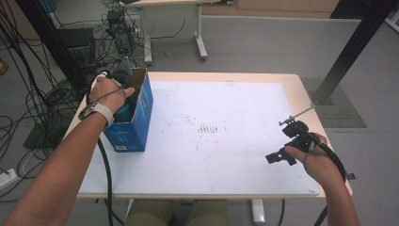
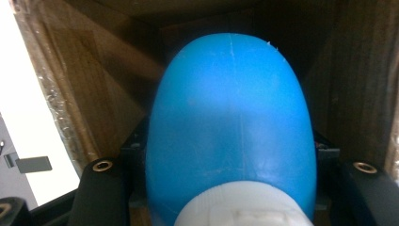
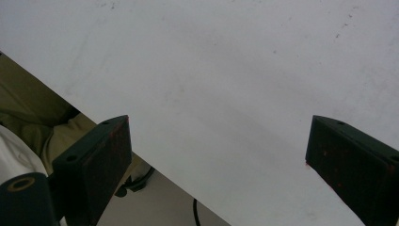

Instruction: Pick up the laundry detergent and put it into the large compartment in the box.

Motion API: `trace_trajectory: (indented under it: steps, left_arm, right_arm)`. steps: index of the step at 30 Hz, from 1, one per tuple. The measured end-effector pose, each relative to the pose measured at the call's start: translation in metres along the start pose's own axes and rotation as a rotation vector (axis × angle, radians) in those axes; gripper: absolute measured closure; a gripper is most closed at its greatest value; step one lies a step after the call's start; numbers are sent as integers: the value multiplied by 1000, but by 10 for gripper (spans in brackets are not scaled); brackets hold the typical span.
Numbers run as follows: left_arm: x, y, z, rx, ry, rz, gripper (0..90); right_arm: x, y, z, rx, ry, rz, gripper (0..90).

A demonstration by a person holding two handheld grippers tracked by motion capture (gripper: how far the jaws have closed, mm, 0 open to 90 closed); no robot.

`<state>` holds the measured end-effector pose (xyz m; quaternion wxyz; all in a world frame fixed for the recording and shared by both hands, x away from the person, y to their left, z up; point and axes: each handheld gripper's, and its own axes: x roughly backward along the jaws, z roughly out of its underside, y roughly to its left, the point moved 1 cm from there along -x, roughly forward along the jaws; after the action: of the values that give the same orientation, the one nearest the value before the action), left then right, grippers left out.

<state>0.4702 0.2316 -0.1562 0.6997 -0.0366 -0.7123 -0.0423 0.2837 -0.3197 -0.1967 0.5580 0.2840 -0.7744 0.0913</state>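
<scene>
One blue bottle [image 2: 230, 127], clamped in the left hand-held gripper [image 1: 123, 96], points seemingly bottom-first, long axis down into one blue box [image 1: 134, 123]; the right hand-held gripper [image 3: 216, 155] gapes empty over the table [image 3: 226, 70].

Blue box [image 1: 133, 123] print: I see white marks and a label; too small to read
Tabletop [image 1: 226, 141] marks: smudges; no lettering

L forearm stretched fwd, wrist bent down, left hand [image 1: 107, 92] atop left claw [image 2: 226, 207], jaws clamped on sth. Right hand [image 1: 314, 157] low w/ right claw [image 3: 221, 155] aimed sideways, jaws wide apart, nothing between.
</scene>
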Motion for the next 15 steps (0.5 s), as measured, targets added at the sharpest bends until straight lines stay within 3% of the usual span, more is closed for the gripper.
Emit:
trace_trajectory:
  steps: [15]
  left_arm:
    - [-2,1,-1,-6,2,-1,381]
  right_arm:
    - [-1,0,2,-9,9,1,75]
